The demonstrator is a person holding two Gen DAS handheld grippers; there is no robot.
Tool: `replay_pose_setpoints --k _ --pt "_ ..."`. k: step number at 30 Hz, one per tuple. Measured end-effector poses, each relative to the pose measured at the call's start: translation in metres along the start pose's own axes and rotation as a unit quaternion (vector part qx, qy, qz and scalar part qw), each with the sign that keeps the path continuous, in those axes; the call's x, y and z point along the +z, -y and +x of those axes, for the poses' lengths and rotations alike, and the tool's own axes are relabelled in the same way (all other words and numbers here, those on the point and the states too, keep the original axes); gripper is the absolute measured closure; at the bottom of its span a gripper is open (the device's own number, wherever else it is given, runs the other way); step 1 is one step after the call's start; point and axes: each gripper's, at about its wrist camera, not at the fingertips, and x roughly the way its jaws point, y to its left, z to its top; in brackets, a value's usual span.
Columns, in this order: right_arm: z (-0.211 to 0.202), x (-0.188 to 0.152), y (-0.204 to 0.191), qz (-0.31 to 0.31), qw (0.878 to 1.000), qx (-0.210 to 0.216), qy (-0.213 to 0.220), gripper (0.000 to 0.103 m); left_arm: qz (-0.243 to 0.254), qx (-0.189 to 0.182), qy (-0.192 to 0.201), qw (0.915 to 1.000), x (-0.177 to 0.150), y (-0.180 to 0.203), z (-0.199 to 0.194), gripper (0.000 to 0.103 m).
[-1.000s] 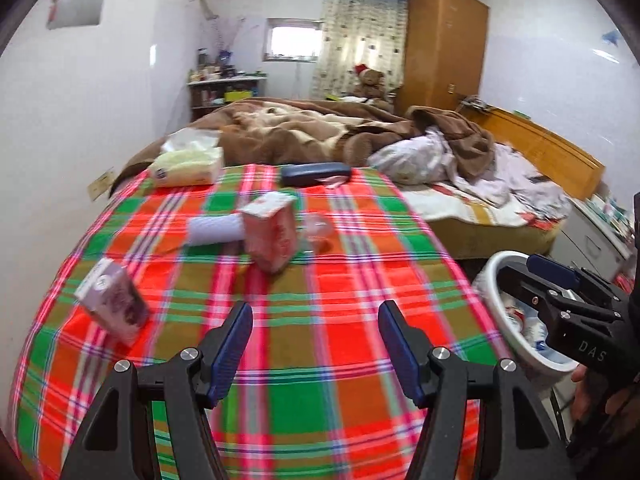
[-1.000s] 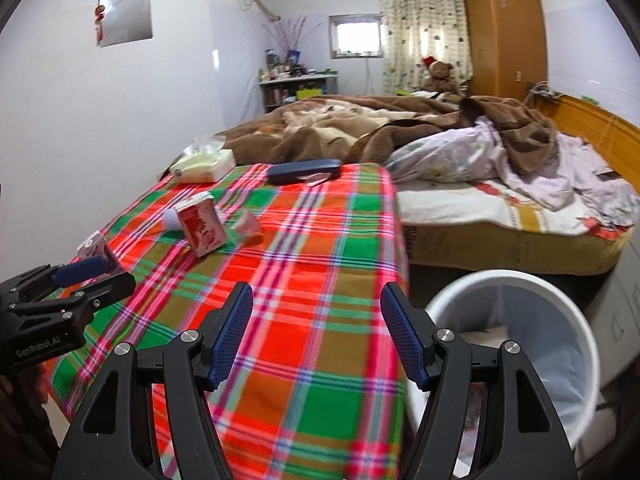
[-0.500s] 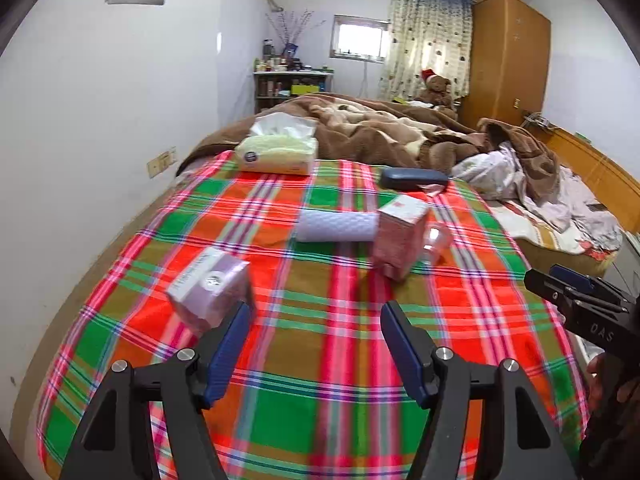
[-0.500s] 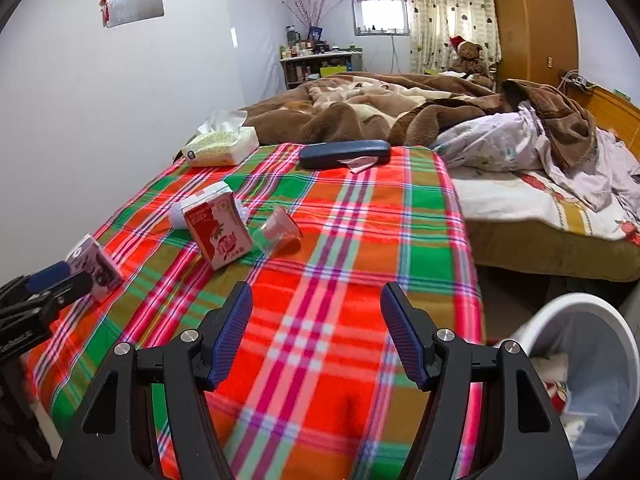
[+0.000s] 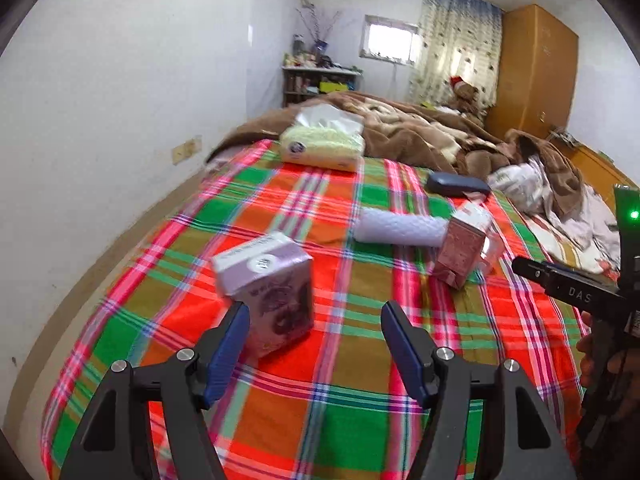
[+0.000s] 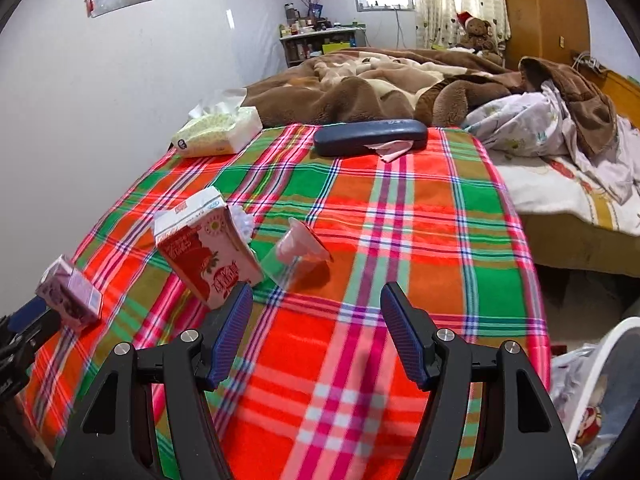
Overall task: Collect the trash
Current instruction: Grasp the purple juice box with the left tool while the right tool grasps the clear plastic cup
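Both grippers have come forward over the plaid-clothed counter (image 5: 320, 400) since half a second ago. Left gripper (image 5: 314, 344), jaws released, now frames the small purple drink carton (image 5: 268, 284), which stands just ahead of its left finger (image 5: 228, 344). Right gripper (image 6: 316, 334), jaws likewise released and holding nothing, hovers near the red-and-white milk carton (image 6: 208, 252) and the tipped clear plastic cup (image 6: 298, 250). Only the left view shows the white foam roll (image 5: 396, 226) behind that carton; only the right shows the white trash bin (image 6: 596, 364). Farther back lie a tissue pack (image 6: 218, 132) and a dark blue case (image 6: 370, 136).
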Motion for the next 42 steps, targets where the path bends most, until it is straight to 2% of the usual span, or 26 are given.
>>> replay_pose_setpoints --k 2,5,14,16,19,27,29,31,32,33,35,42 --pt "0.003 0.000 -0.002 -0.001 1.000 0.002 -0.003 0.035 -0.004 0.002 0.011 0.9999 -0.001 -0.004 -0.006 0.035" --pt "0.010 0.001 -0.003 0.003 1.000 0.002 -0.011 0.035 -0.003 0.023 0.023 0.9995 -0.002 -0.010 -0.010 0.024" --pt "0.032 0.013 0.000 0.040 0.999 0.012 -0.028 0.035 -0.021 -0.005 -0.018 0.9996 0.003 -0.018 0.032 0.024" --pt "0.037 0.016 0.000 0.046 0.998 0.014 -0.030 0.035 -0.010 -0.006 -0.016 0.9998 0.004 -0.016 0.038 0.024" --pt "0.046 0.020 -0.002 0.053 0.998 0.010 -0.038 0.035 -0.021 -0.020 -0.025 0.9992 0.007 -0.017 0.046 0.024" --pt "0.062 0.026 -0.002 0.065 0.997 0.011 -0.050 0.035 -0.018 -0.025 -0.035 0.9989 0.010 -0.019 0.060 0.024" --pt "0.063 0.027 -0.003 0.067 0.997 0.012 -0.047 0.035 -0.017 -0.030 -0.037 0.9987 0.010 -0.019 0.063 0.024" --pt "0.064 0.028 -0.003 0.067 0.997 0.012 -0.045 0.037 -0.017 -0.032 -0.038 0.9986 0.011 -0.019 0.065 0.029" --pt "0.065 0.029 -0.003 0.065 0.997 0.010 -0.045 0.045 -0.018 -0.033 -0.036 0.9986 0.011 -0.019 0.064 0.031" --pt "0.066 0.030 -0.004 0.064 0.997 0.009 -0.046 0.048 -0.019 -0.034 -0.034 0.9987 0.011 -0.019 0.063 0.034" --pt "0.067 0.030 -0.006 0.062 0.997 0.008 -0.045 0.048 -0.018 -0.038 -0.035 0.9985 0.011 -0.018 0.064 0.037" --pt "0.065 0.029 -0.006 0.056 0.998 0.013 -0.040 0.049 -0.016 -0.039 -0.035 0.9985 0.011 -0.016 0.063 0.037"
